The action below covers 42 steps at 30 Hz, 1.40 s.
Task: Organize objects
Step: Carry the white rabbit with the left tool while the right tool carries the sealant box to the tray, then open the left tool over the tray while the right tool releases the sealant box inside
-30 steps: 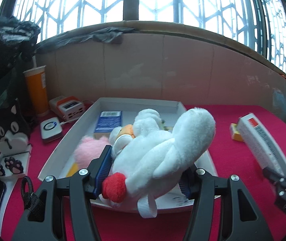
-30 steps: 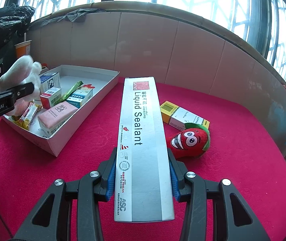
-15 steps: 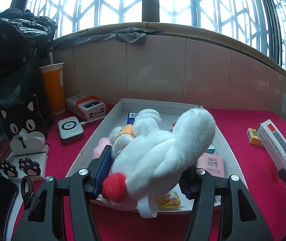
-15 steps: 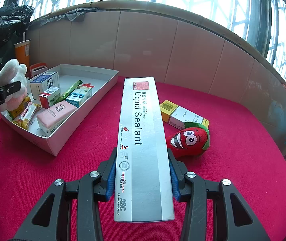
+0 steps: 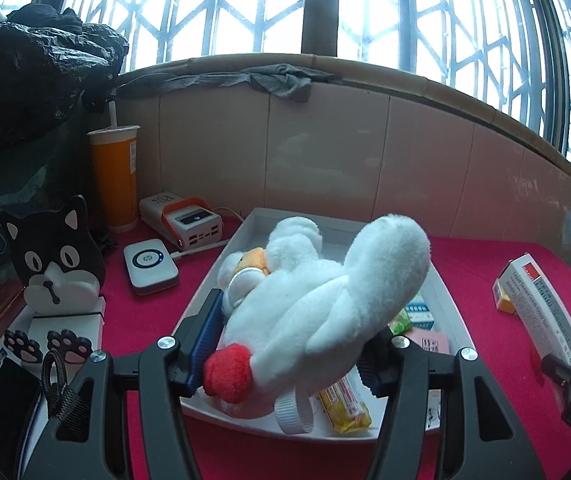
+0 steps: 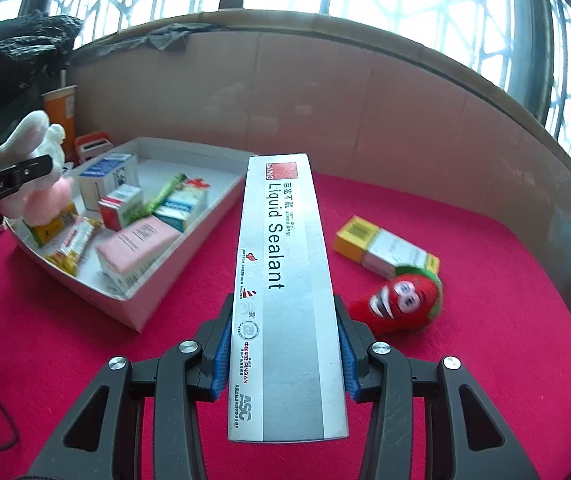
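plush duck (image 5: 325, 312): white, red foot | sealant box (image 6: 285, 280): silver-grey, red patch | cloth (image 6: 505, 340): crimson | tray (image 6: 189, 240): white

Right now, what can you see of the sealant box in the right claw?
The sealant box is a long, flat carton, silver-grey with white edges, a red square at its far end and "Liquid Sealant" printed lengthwise. The right claw clamps its near end between blue pads, holding it off the red cloth, pointing away towards the back wall.

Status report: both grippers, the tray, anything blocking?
Left gripper clamps white plush duck above white tray. Right gripper clamps sealant box. Tray crowded.
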Motion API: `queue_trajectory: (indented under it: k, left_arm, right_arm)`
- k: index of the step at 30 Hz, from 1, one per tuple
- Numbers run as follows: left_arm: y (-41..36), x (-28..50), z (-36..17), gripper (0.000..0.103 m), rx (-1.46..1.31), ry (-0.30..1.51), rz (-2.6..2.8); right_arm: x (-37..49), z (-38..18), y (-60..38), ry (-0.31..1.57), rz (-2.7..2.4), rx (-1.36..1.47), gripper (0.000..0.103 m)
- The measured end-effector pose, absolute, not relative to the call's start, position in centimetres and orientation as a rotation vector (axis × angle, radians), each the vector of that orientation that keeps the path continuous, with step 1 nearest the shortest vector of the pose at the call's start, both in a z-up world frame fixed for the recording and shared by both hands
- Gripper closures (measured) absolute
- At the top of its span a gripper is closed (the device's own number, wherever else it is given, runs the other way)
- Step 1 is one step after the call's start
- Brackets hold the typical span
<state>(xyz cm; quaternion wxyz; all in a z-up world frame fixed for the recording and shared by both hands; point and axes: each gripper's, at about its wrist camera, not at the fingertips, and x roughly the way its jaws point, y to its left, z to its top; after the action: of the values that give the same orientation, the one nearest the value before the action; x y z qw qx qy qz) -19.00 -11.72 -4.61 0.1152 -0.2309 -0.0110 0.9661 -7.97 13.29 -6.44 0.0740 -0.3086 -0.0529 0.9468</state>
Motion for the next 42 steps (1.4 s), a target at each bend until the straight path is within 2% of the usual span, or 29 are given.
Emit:
queue_trajectory:
  k: [5,19,26,36,42]
  left_arm:
    - [-12.1,-19.6,-3.8,0.045,-0.680,-0.061,2.830]
    - [-11.1,-21.3,-2.2,0.045,-0.674,0.005,2.816]
    - [-9.6,-24.2,-2.0,0.045,-0.741,0.032,2.788]
    - [-6.4,-28.6,-1.4,0.045,-0.781,0.139,2.775]
    - [-5.7,-31.6,-0.9,0.045,-0.852,0.130,2.752]
  right_arm:
    - [-9.2,-5.4,12.3,-0.118,2.879,-0.929,0.056]
    - [-12.1,-3.0,10.2,-0.061,2.943,-0.919,0.056]
    - [-14.7,-2.4,9.6,0.069,2.961,-1.005,0.056]
    - [-19.1,-2.3,7.6,0.106,2.938,-1.079,0.056]
    - [-21.0,-3.0,6.7,0.131,2.915,-1.124,0.056]
